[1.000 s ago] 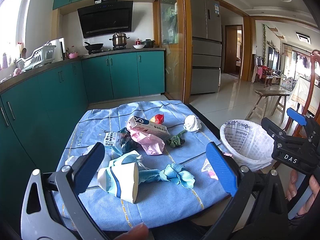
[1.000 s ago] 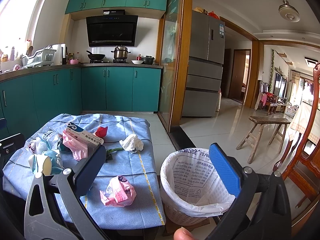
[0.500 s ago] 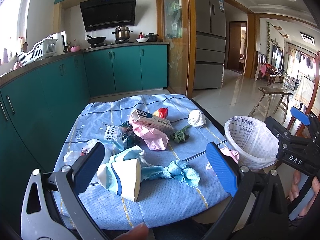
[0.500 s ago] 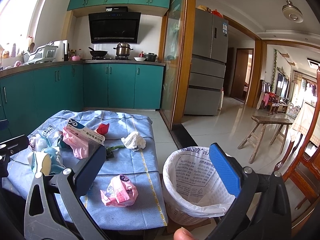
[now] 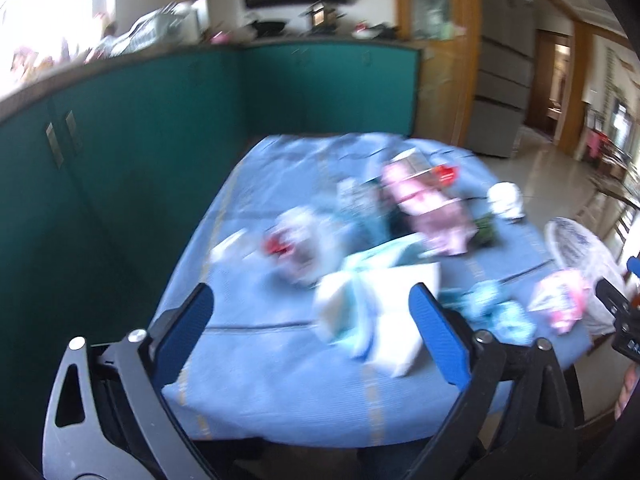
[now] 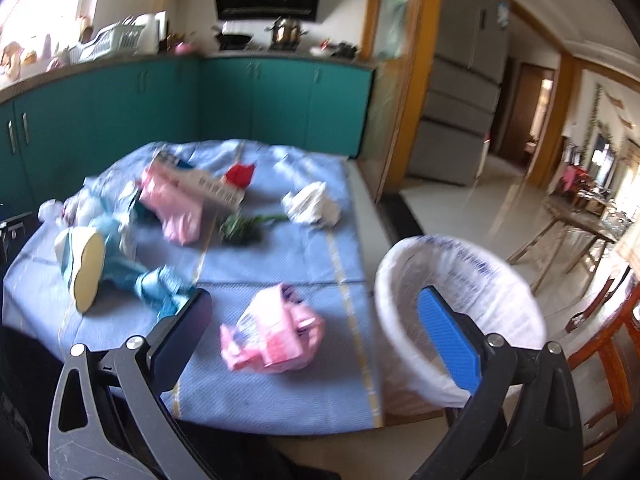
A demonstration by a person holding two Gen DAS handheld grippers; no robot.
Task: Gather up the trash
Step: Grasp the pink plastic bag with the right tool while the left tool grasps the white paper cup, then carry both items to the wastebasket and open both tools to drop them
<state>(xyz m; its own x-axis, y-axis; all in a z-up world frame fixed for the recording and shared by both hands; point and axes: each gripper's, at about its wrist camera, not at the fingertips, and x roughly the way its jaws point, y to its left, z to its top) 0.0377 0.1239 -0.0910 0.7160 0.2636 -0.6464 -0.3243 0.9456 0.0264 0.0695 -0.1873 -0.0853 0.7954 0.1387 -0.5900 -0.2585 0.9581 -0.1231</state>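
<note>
Trash lies scattered on a table with a blue cloth (image 5: 280, 392) (image 6: 280, 264). My left gripper (image 5: 310, 334) is open and empty, near the white and blue carton (image 5: 384, 312). My right gripper (image 6: 316, 332) is open and empty, above a crumpled pink wrapper (image 6: 272, 332). A basket lined with a white bag (image 6: 460, 300) stands just right of the table; it also shows in the left wrist view (image 5: 580, 248). Farther back lie a pink bag (image 6: 172, 204), a long box (image 6: 208, 186), a red scrap (image 6: 240, 174), a white tissue (image 6: 312, 204), green stems (image 6: 244, 228) and a blue rag (image 6: 160, 284).
Teal cabinets (image 6: 120, 112) run along the left and back. A fridge (image 6: 464, 80) stands behind a wooden door frame (image 6: 404, 80). A wooden chair (image 6: 600, 352) is at the right and a stool (image 6: 572, 228) stands on the tiled floor.
Both grippers have tipped down and moved in over the table. The left view has swung left and is blurred. Both stay open.
</note>
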